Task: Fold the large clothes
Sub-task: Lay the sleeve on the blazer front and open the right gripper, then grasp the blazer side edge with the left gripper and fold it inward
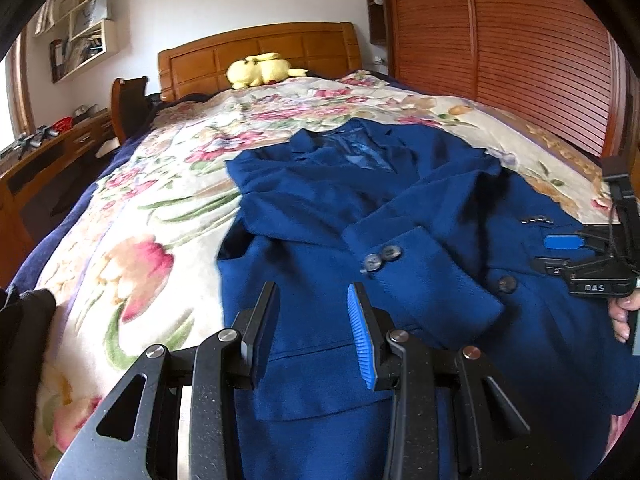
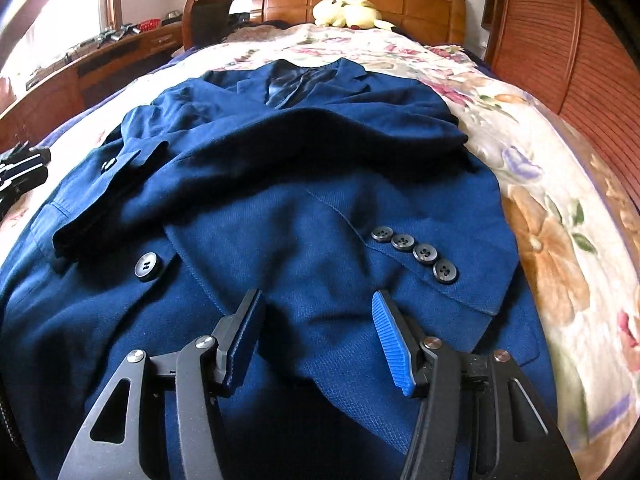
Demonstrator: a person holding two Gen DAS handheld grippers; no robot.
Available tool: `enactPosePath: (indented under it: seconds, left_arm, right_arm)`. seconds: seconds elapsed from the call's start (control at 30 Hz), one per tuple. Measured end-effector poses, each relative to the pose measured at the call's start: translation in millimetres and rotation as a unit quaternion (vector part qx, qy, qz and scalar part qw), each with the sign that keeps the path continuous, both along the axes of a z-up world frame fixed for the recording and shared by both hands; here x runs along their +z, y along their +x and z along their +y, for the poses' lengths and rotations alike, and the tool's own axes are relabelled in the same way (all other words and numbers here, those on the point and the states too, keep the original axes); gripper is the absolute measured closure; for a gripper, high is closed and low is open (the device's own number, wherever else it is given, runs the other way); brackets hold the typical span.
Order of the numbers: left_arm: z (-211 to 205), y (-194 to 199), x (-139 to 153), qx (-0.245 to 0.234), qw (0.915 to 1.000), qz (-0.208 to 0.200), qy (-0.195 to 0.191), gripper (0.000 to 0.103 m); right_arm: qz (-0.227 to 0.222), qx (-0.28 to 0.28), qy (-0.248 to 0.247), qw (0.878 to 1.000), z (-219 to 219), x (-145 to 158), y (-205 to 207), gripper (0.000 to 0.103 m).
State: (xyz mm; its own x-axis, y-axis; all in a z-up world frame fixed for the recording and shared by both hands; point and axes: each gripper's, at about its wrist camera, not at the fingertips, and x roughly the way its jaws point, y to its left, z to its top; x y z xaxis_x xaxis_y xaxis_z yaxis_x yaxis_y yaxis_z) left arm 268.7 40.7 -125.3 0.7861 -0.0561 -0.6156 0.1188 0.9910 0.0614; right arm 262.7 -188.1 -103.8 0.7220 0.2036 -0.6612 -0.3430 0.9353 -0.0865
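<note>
A dark blue suit jacket (image 1: 320,208) lies face up on the floral bedspread (image 1: 160,200), collar toward the headboard. Both sleeves are folded across its front. My left gripper (image 1: 313,286) hovers open over the jacket's lower left part, with only cloth below its fingers. My right gripper (image 2: 317,294) is open low over the jacket (image 2: 280,200), just in front of the right sleeve cuff (image 2: 420,256) with its row of buttons. In the left wrist view the right gripper (image 1: 556,254) shows at the right edge, held by a hand (image 1: 622,312).
A yellow plush toy (image 1: 260,70) lies by the wooden headboard (image 1: 256,40). A slatted wooden wardrobe (image 1: 500,40) stands along the bed's right side. On the left are a desk (image 1: 48,148) and a chair (image 1: 128,104). Dark cloth (image 1: 24,320) lies at the bed's left edge.
</note>
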Motion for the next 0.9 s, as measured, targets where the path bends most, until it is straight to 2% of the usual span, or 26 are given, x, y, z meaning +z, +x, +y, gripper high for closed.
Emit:
enactPosePath:
  seconds: [0.3, 0.43, 0.6, 0.73, 0.9]
  left_arm:
    - [-43, 30, 4, -0.034, 0.9983, 0.045, -0.016, 0.067]
    - [-69, 55, 3, -0.037, 0.9972, 0.065, 0.008, 0.067]
    - [-88, 90, -10, -0.009, 0.9936, 0.09, 0.068, 0.067]
    - [-92, 105, -30, -0.006, 0.9887, 0.128, 0.078, 0.067]
    - [-96, 104, -33, -0.005, 0.9872, 0.13, 0.092, 0.067]
  right_arm:
    - [0.002, 0.003, 0.022, 1.0, -9, -3, -3, 0.044]
    - [0.004, 0.005, 0.032, 0.999, -13, -3, -4, 0.043]
    - [0.004, 0.005, 0.032, 0.999, -13, -2, -4, 0.043]
    - [0.006, 0.006, 0.036, 0.999, -13, -2, -4, 0.043]
    - [0.009, 0.007, 0.043, 0.999, -14, -1, -3, 0.043]
